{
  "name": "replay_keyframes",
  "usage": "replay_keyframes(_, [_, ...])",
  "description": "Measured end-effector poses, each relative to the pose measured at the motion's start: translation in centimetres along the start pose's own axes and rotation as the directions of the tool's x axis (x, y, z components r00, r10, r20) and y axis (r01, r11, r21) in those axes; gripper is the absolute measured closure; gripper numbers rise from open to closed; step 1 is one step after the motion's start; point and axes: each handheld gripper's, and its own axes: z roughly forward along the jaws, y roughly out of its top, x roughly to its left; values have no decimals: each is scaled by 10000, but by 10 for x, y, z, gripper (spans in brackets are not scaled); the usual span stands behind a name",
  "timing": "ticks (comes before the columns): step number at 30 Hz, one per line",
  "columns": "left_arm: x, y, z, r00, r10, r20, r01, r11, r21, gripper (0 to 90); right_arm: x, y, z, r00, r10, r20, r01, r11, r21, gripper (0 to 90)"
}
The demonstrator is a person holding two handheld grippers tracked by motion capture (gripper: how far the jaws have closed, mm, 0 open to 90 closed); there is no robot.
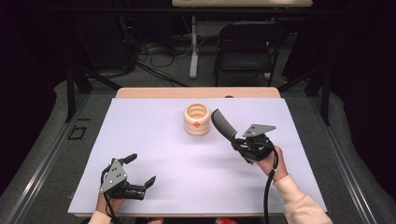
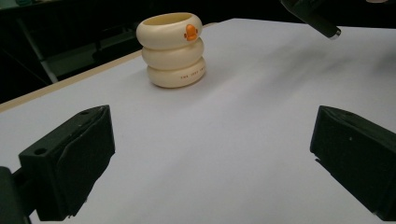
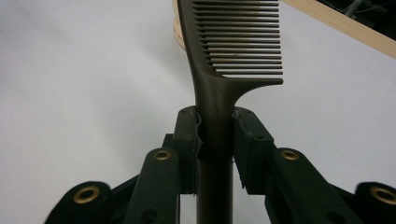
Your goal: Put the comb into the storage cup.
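- Comb (image 1: 223,123) clamped by its handle between the closed jaws of the right gripper (image 1: 240,145) — held up off the white sheet (image 1: 154,140), toothed end raised and angled toward the cream holder (image 1: 196,119).
- Seen along the right gripper's own jaws: handle gripped squarely between the two pads (image 3: 189,135), comb (image 3: 233,42) running straight out ahead, teeth off to one side, a sliver of the holder's rim behind it.
- Cream holder stood upright near the far middle of the sheet, built like three stacked rings, mouth open upward, a small orange mark on the top ring; nothing visible inside from above.
- Comb tip hung just beside the holder's right flank, slightly above the rim and apart from it — not yet over the opening.
- Left gripper (image 1: 140,175) rested low at the near left of the sheet, jaws spread wide with nothing between them, well apart from the holder (image 2: 172,49).
- Judged as the carry step: comb already picked up, brought close to the holder, insertion not begun.
- Next move, as judged: shift the comb leftward until one end sits above the mouth, tip it nearer upright, then lower it in before releasing.
- Called for care on the approach: light-looking holder, likely to tip or slide if struck on the rim by the comb.
- Left gripper free to steady the holder if needed.
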Motion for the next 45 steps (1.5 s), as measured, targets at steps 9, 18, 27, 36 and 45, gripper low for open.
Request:
replay_keyframes(9, [0,0,0,10000,-1,-11,1,10000,6,1,1,3,2,10000,81,11,-81,9996,-261,725])
replay_keyframes(18, [0,0,0,10000,-24,-30,24,10000,-6,1,2,6,6,10000,49,-32,-50,9989,-465,725])
replay_keyframes(27, [0,0,0,10000,-16,-63,16,10000,28,1,0,7,7,9998,214,-43,-216,9973,-696,726])
replay_keyframes(36, [0,0,0,10000,-50,-69,50,10000,11,1,0,11,10,9995,296,-58,-300,9952,-931,725])
replay_keyframes(45, [0,0,0,9999,-48,-96,48,10000,1,1,2,16,16,9995,249,-185,-267,9945,-1017,725])
